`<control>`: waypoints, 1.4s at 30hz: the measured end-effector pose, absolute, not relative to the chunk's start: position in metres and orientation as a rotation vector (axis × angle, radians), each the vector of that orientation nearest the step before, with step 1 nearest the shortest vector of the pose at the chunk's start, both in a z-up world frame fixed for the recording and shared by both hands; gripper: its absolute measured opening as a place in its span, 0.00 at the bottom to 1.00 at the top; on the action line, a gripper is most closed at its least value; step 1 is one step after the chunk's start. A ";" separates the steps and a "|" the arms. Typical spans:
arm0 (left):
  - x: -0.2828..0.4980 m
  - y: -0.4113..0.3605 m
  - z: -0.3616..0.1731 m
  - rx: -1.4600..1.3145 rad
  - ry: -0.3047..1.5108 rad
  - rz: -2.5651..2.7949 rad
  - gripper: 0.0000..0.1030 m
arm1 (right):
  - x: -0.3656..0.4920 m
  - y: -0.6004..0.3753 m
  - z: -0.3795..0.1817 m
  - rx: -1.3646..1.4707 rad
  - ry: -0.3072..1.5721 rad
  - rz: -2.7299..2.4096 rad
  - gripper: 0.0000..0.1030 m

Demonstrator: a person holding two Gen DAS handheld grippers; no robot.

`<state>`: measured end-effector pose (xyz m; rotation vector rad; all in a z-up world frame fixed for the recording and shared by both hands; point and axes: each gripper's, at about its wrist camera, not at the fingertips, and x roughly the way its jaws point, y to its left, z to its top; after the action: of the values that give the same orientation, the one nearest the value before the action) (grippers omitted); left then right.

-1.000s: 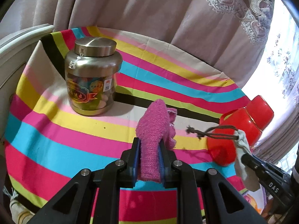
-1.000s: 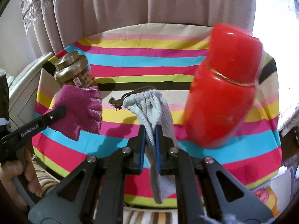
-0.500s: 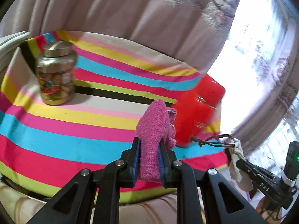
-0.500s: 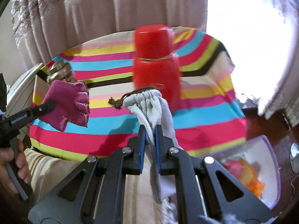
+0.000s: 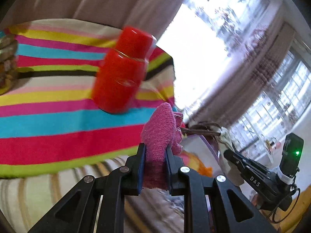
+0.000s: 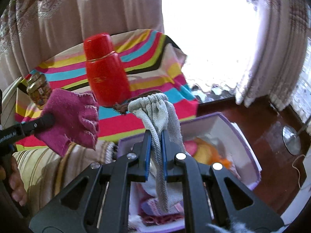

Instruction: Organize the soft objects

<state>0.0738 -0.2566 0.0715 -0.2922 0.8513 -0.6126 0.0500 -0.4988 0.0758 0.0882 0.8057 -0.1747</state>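
My left gripper (image 5: pixel 155 153) is shut on a magenta knitted glove (image 5: pixel 160 134), which stands up between the blue pads. From the right wrist view that glove (image 6: pixel 72 118) hangs in the air at left. My right gripper (image 6: pixel 155 149) is shut on a grey herringbone drawstring pouch (image 6: pixel 161 116) with a brown cord, held above a purple-rimmed white box (image 6: pixel 239 134). The box holds several soft items: pink, yellow and orange pieces and folded cloth. The pouch (image 5: pixel 225 136) shows at right in the left wrist view.
A red flask (image 6: pixel 106 73) stands on the striped cloth (image 5: pixel 48 120) of the table. A metal-lidded jar (image 6: pixel 38 89) sits at the far left. Curtains (image 6: pixel 77 13) hang behind. A dark wooden surface (image 6: pixel 268 120) with a round metal disc lies right of the box.
Both grippers have swung to the right, away from the striped table and toward the box, each keeping its hold. The jar slid to the left edge and the box came into view.
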 end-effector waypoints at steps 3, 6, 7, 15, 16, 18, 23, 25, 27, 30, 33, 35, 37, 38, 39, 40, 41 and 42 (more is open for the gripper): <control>0.072 -0.277 0.066 -0.279 0.879 -0.643 0.18 | 0.044 -0.508 0.076 0.086 0.807 -0.208 0.12; 0.069 -0.289 0.059 -0.276 0.900 -0.662 0.19 | 0.040 -0.515 0.073 0.083 0.813 -0.239 0.12; 0.069 -0.293 0.059 -0.275 0.904 -0.666 0.21 | 0.039 -0.518 0.072 0.086 0.817 -0.247 0.12; 0.068 -0.302 0.051 -0.274 0.939 -0.677 0.52 | 0.029 -0.530 0.071 0.105 0.828 -0.291 0.37; 0.067 -0.302 0.051 -0.273 0.941 -0.679 0.53 | 0.027 -0.530 0.072 0.102 0.824 -0.295 0.48; 0.062 -0.301 0.049 -0.275 0.956 -0.685 0.54 | 0.024 -0.529 0.074 0.095 0.818 -0.299 0.57; 0.047 -0.300 0.040 -0.280 1.032 -0.711 0.56 | 0.011 -0.529 0.077 0.080 0.823 -0.312 0.69; 0.039 -0.299 0.038 -0.280 1.051 -0.714 0.58 | 0.004 -0.529 0.075 0.075 0.832 -0.316 0.70; 0.028 -0.298 0.034 -0.274 1.071 -0.713 0.66 | -0.004 -0.531 0.073 0.079 0.842 -0.318 0.71; 0.016 -0.298 0.029 -0.235 1.075 -0.701 0.70 | -0.018 -0.532 0.068 0.087 0.859 -0.324 0.72; 0.015 -0.301 0.026 -0.224 1.087 -0.699 0.74 | -0.025 -0.531 0.061 0.079 0.879 -0.332 0.72; 0.016 -0.303 0.024 -0.231 1.094 -0.703 0.76 | -0.029 -0.532 0.057 0.092 0.891 -0.329 0.72; 0.015 -0.305 0.024 -0.219 1.092 -0.702 0.79 | -0.031 -0.533 0.055 0.089 0.896 -0.327 0.72; 0.015 -0.307 0.024 -0.212 1.091 -0.704 0.82 | -0.031 -0.533 0.053 0.087 0.901 -0.328 0.72; 0.014 -0.309 0.023 -0.204 1.087 -0.707 0.83 | -0.032 -0.532 0.052 0.087 0.904 -0.328 0.72; 0.013 -0.310 0.023 -0.199 1.086 -0.708 0.85 | -0.032 -0.533 0.051 0.089 0.906 -0.328 0.72; 0.013 -0.311 0.023 -0.194 1.085 -0.708 0.87 | -0.032 -0.533 0.051 0.090 0.907 -0.329 0.72; 0.013 -0.313 0.023 -0.192 1.086 -0.706 0.87 | -0.032 -0.532 0.050 0.092 0.908 -0.329 0.72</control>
<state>0.0132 -0.3132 0.0229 -0.1916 1.0862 -0.7064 -0.0320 -0.5325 0.0502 0.0916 0.9080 -0.3288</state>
